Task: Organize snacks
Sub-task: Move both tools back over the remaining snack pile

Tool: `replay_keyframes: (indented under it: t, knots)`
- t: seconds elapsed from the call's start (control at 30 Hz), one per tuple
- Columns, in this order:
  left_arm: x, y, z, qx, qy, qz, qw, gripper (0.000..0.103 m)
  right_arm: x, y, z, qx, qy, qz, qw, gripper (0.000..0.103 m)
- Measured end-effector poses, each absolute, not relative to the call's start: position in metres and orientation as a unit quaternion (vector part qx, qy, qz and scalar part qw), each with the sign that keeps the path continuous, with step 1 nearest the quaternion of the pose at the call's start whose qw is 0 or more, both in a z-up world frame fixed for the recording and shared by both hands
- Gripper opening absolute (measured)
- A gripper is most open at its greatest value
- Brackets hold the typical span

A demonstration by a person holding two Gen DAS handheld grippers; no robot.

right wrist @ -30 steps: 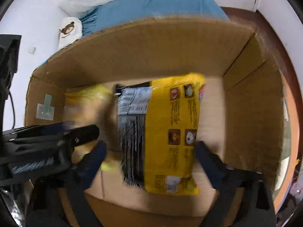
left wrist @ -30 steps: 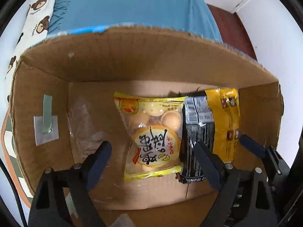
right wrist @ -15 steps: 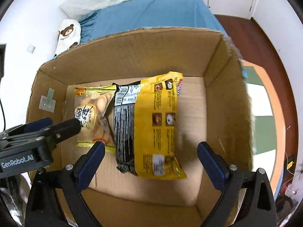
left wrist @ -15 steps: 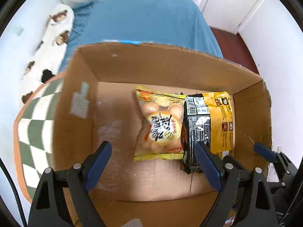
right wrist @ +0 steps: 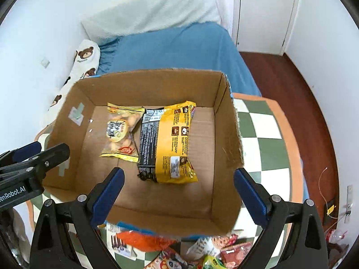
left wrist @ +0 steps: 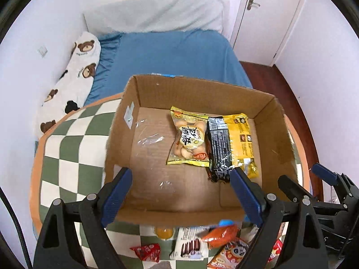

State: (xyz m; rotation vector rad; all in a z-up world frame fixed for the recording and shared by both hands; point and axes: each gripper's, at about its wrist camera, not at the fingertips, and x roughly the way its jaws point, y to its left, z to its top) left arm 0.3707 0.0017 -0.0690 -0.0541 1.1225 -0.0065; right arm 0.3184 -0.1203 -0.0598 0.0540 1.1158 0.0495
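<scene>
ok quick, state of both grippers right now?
Left gripper: open, holding nothing, above the near edge of the cardboard box.
Right gripper: open, holding nothing, also over the box.

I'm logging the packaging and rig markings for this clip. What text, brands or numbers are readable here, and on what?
"enRobot.AI", cut off at the frame edge: on the left gripper body, right wrist view.
Large black characters on the egg-shaped snack bag in the cardboard box: upside down, not read with confidence.
Fine print on the yellow-and-black packet: too small.
Script on the bear-print pillow: too small.
Loose snacks below the box: blurred.
</scene>
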Motion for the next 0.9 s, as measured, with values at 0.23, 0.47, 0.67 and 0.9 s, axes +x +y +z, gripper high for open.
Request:
replay_keyframes:
  t: [0.23,0.47,0.67,0.9]
  knots:
    - [0.325,-0.003,-0.033,-0.023,0.501,-0.012,0.865,0.089,0.272,-0.117,-0.018,0.034,0.487,0.020,0.873,0.100]
    - [0.285,-0.003,-0.018,-0.030,0.484,-0.013,0.874,0.089,0.228,-0.118,0.006,0.049,0.466,0.017,0.883,0.100]
    - [0.251,-0.004,-0.036,-0.037,0.505,-0.009,0.863,0.089,0.191,-0.127,-0.003,0.074,0.489,0.019,0.869,0.100]
    - [0.221,-0.020,-0.108,-0.022,0.581,-0.011,0.814,0.089,0.144,-0.155,-0.062,0.102,0.564,0.002,0.820,0.100]
